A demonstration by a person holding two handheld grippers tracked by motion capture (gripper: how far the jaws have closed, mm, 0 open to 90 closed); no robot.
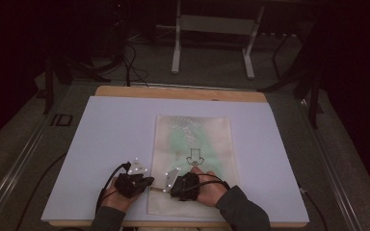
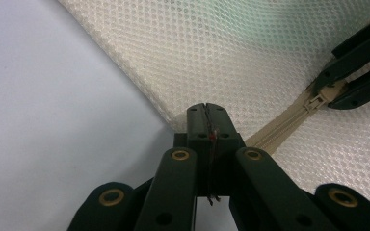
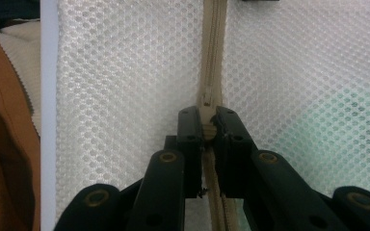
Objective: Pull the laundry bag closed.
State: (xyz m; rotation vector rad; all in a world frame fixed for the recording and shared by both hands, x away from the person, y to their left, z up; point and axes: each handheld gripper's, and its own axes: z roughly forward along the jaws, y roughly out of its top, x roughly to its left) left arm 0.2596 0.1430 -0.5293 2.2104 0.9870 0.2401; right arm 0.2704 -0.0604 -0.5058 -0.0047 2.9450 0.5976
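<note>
A cream mesh bag [image 1: 192, 139] lies flat on the white board [image 1: 106, 144], with something green and a black drawing showing through it. Its beige zipper [image 3: 213, 48] runs along the near end. My left gripper [image 2: 206, 107] is shut on the bag's corner edge, at the end of the zipper [image 2: 274, 130]. My right gripper [image 3: 208, 115] is shut on the zipper pull [image 3: 207, 98]. In the high view the left gripper [image 1: 149, 182] and the right gripper [image 1: 166, 188] sit close together at the bag's near left corner. The left gripper view has the right gripper's jaws at the slider [image 2: 318, 101].
The board rests on a wooden table [image 1: 173, 92] whose far edge shows behind it. A metal stand [image 1: 212, 29] and cables [image 1: 130, 62] sit on the dark floor beyond. Brown cloth [image 3: 5, 144] lies past the board's edge in the right gripper view.
</note>
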